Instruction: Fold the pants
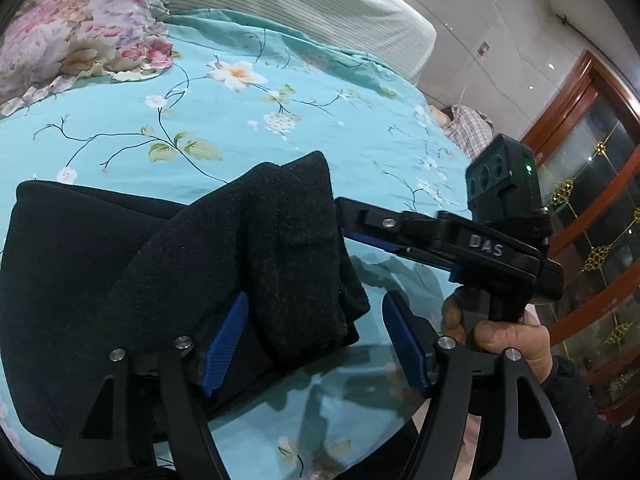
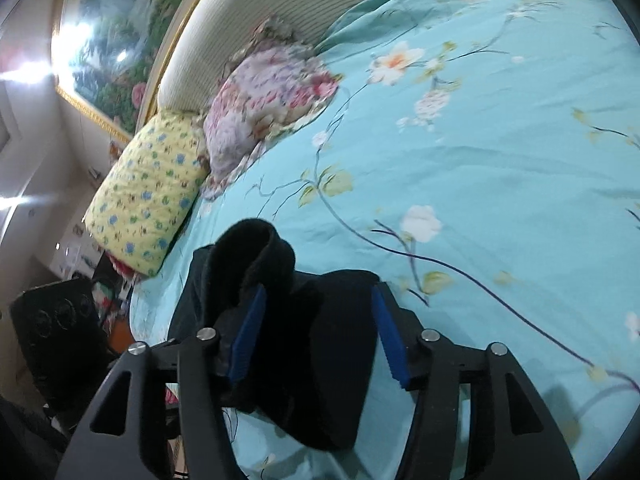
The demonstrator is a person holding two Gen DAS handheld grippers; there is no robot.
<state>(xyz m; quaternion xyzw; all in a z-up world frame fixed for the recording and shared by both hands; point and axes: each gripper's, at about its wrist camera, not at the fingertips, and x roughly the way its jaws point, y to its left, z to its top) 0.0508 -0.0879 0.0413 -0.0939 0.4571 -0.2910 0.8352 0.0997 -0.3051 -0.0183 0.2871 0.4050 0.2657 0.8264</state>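
Note:
Black pants [image 1: 132, 280] lie bunched and partly folded on a teal floral bed sheet [image 1: 240, 120]. My left gripper [image 1: 316, 344] is open, its blue pads either side of a raised fold of the pants. The right gripper [image 1: 500, 248] shows in the left wrist view, held by a hand, its fingers reaching to the fold's right edge. In the right wrist view the pants [image 2: 320, 352] sit between the wide-apart blue pads of my right gripper [image 2: 320, 340], with a rolled hem standing up by the left pad.
A pink floral pillow [image 1: 80, 44] and a yellow patterned pillow [image 2: 148, 192] lie at the head of the bed by a striped headboard [image 1: 320, 4]. A wooden glass-door cabinet [image 1: 592, 200] stands past the bed's edge. A black speaker [image 2: 56, 328] sits beside the bed.

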